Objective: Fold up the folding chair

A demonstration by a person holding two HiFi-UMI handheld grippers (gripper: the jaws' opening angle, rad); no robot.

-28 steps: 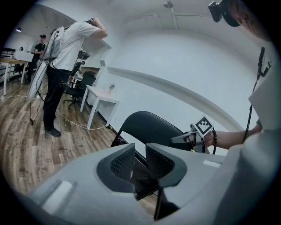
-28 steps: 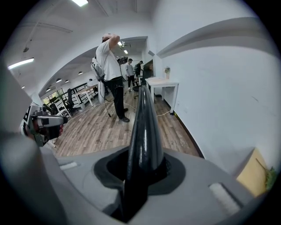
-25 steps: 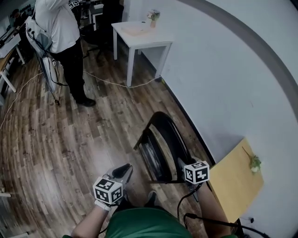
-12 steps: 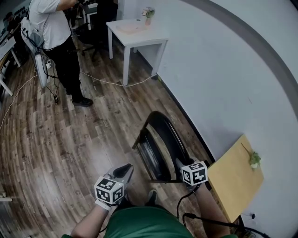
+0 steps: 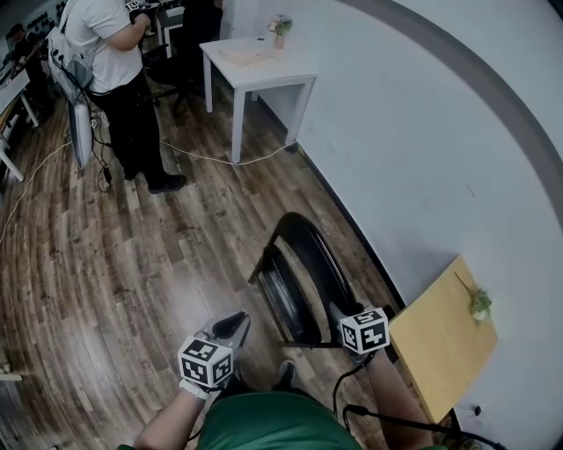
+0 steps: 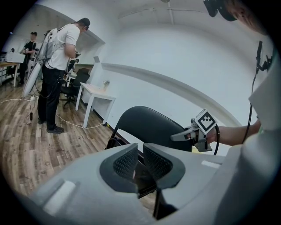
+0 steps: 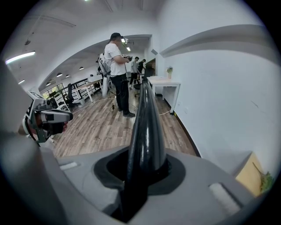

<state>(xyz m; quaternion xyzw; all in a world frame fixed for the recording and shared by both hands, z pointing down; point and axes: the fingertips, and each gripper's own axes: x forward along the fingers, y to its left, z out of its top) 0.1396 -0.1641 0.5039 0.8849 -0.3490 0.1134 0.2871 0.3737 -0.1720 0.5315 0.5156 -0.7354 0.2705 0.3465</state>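
The right gripper (image 7: 145, 171) is clamping the folding chair (image 7: 145, 110). Its fingers (image 7: 173, 173) are pressing on either side of the glossy black edge of the backrest, which is running up between them and away into the room.

The left gripper (image 6: 139, 154) is hovering just beside the chair, on the side away from the wall. Its fingers (image 6: 125, 163) are sitting almost together, with only a thin slit showing between the ribbed pads. Nothing is being gripped between them, and the dark chair seat is showing behind the slit.

In the head view the chair is standing on the wood floor (image 5: 106, 264), close to the white wall (image 5: 422, 141) and right in front of the person holding the grippers. Just to the right of the chair, a tan worktop (image 5: 440, 352) is sitting against the wall, and a small green sprig (image 5: 479, 306) is lying on it.

Farther off, a pale cable (image 5: 211, 156) is trailing across the floor. Beyond it, a white worktop (image 5: 281, 75) is standing against the wall and carrying a small plant (image 5: 281, 24) at its far edge. A person (image 5: 114, 70) in a light shirt and dark trousers is standing near that worktop.
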